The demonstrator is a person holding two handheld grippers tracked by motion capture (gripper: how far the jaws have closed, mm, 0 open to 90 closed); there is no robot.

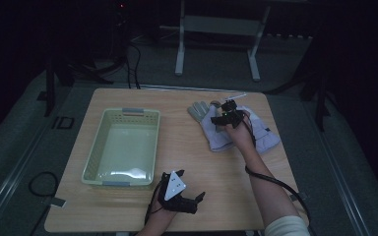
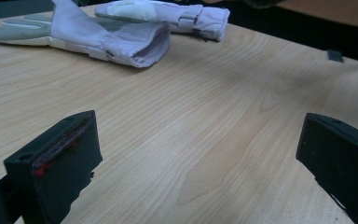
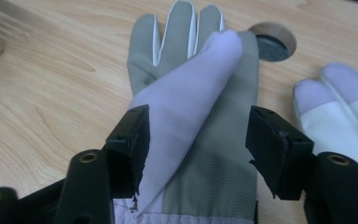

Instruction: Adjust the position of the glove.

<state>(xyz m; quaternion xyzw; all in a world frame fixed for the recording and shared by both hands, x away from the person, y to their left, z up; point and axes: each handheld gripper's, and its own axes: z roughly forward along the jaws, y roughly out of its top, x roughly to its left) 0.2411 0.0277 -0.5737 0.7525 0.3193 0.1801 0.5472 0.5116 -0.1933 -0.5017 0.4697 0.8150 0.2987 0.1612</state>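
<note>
The right tongs (image 3: 196, 140) stand half-wide astride the grey-palmed work glove (image 3: 205, 93), seemingly not yet pinching; its long axis points to twelve o'clock. The left tongs (image 2: 196, 158) gape empty.

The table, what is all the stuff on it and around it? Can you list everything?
gloves: two, pale lilac with grey palms and fingers, far right part of the table, side by side
basket: one, pale green plastic, nothing in it, left half of the table
round hole: one, dark inside, in the tabletop just past the grey glove's fingertips
table: one, light wood
metal frame: one, white, on the floor behind the table
cables: black, on the grey floor to the left
left gripper: black, jaws open, resting near the table's front edge
right gripper: black, jaws open either side of the near glove's folded cuff, not yet pressing
</note>
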